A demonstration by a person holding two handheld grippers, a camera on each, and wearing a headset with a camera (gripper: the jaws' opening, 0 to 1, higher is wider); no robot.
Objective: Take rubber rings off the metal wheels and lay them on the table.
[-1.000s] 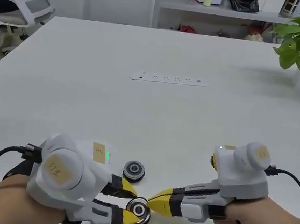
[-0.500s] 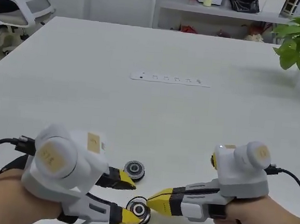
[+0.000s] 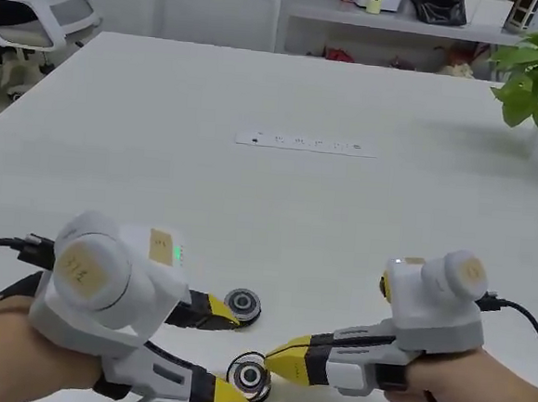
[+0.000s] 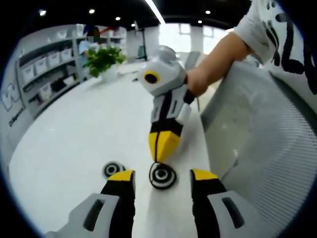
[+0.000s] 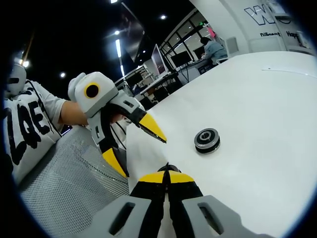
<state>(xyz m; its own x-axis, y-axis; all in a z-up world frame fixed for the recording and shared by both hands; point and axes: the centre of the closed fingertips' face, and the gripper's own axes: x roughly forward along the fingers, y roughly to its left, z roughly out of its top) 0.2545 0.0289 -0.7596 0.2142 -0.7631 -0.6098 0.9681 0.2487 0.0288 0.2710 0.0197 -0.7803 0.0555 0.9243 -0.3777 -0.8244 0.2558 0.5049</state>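
Left claw (image 3: 238, 356) has opened wider around wheel (image 3: 250, 376).

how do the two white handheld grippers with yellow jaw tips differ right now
The left gripper has its jaws open; the right gripper has them shut. The left gripper straddles the near black-ringed metal wheel, one jaw on each side; the right gripper's closed tip meets that wheel's edge. Both are hand-held, low over the white table, pointing toward each other.
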